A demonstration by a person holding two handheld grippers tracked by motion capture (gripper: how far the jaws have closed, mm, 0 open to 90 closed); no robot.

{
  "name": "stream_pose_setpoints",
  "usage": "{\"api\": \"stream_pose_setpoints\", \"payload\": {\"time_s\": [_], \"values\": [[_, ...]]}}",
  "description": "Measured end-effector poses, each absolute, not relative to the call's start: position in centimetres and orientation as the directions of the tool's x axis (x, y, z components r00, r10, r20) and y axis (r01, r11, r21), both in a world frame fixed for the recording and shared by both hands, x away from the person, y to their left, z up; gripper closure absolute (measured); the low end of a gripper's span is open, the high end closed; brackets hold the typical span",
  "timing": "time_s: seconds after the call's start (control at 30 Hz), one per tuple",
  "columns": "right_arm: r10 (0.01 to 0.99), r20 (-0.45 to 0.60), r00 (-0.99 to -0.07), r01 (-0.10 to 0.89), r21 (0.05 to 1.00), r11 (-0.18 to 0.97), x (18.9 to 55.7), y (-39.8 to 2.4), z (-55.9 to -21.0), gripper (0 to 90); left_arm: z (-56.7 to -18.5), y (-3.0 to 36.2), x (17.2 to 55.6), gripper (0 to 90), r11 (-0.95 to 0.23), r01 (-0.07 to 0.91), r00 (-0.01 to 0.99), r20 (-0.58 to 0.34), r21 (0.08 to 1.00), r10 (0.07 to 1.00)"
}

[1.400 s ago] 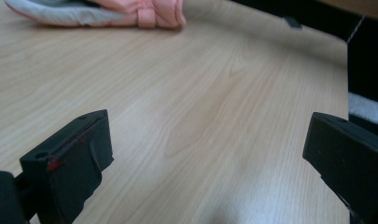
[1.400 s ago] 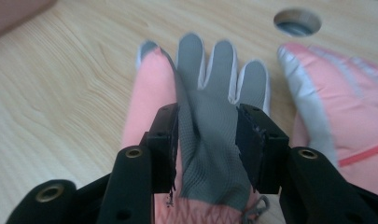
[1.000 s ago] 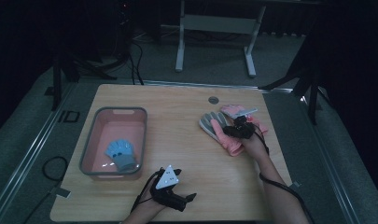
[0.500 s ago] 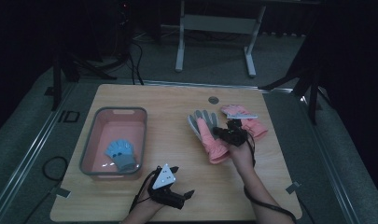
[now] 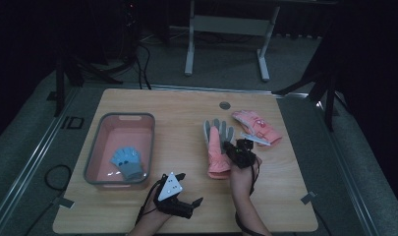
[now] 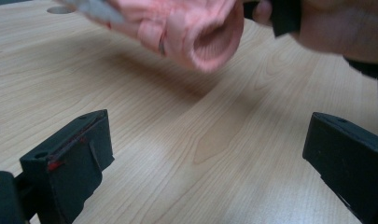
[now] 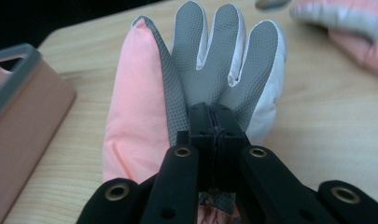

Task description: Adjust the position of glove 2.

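A pink glove with a grey palm hangs mid-table from my right gripper. In the right gripper view the jaws of that gripper are shut on the grey palm fabric of the glove, fingers pointing away. Near the front edge my left gripper stands open with nothing between its jaws. Seen from the left gripper, the glove's round cuff floats above the wood, a hand beside it. A second pink glove lies at the right.
A pink bin with a grey rim stands at the left and holds a blue glove; its corner shows in the right gripper view. A round hole sits near the table's far edge.
My right gripper has carried the pink and grey glove leftward, away from the second pink glove and toward the middle of the table. The left gripper has stayed put.
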State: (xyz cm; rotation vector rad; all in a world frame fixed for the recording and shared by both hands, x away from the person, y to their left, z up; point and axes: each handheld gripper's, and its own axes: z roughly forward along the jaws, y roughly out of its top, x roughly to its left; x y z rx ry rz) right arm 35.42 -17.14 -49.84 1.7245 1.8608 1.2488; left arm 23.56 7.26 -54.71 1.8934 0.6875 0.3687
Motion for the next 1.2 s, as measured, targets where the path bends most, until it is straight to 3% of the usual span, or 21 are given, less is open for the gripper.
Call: {"api": "stream_pose_setpoints", "payload": {"time_s": [0.33,0.43,0.53,0.6,0.63,0.73,0.77,1.03,1.2], "values": [[0.946,0.286,-0.152,0.687,0.718,-0.107,35.5,-15.3,-53.8,86.5,-55.0,7.2,23.6,1.7,-0.312,0.288,0.791,-0.041,0.906,0.611],[0.936,0.315,-0.158,0.685,0.718,-0.127,35.5,-15.5,-53.5,79.7,-55.1,7.2,23.5,1.7,-0.314,0.288,0.795,-0.043,0.905,0.606],[0.924,0.33,-0.193,0.675,0.728,-0.119,35.6,-16.4,-53.0,70.8,-55.1,7.2,23.5,1.8,-0.319,0.269,0.8,-0.027,0.909,0.599],[0.92,0.333,-0.209,0.668,0.735,-0.115,35.6,-16.7,-52.6,70.2,-55.1,7.2,23.5,1.8,-0.317,0.268,0.8,-0.026,0.91,0.6],[0.925,0.291,-0.246,0.638,0.767,-0.072,35.5,-17.9,-51.4,63.9,-55.2,7.2,23.5,1.8,-0.315,0.275,0.8,-0.034,0.908,0.599],[0.924,0.265,-0.275,0.614,0.788,-0.044,35.5,-18.7,-50.5,61.0,-55.2,7.2,23.5,1.8,-0.318,0.282,0.8,-0.04,0.905,0.598],[0.932,0.182,-0.312,0.586,0.809,0.038,35.5,-19.5,-49.5,59.9,-55.3,7.2,23.5,1.8,-0.316,0.284,0.8,-0.041,0.905,0.599],[0.905,0.094,-0.415,0.555,0.814,0.17,36.5,-23.8,-47.9,59.8,-55.4,7.4,23.7,1.8,-0.31,0.295,0.79,-0.048,0.904,0.611],[0.866,0.059,-0.496,0.504,0.832,0.232,38.0,-28.6,-47.3,59.9,-55.4,7.5,23.7,1.8,-0.314,0.297,0.795,-0.052,0.902,0.604]]}}
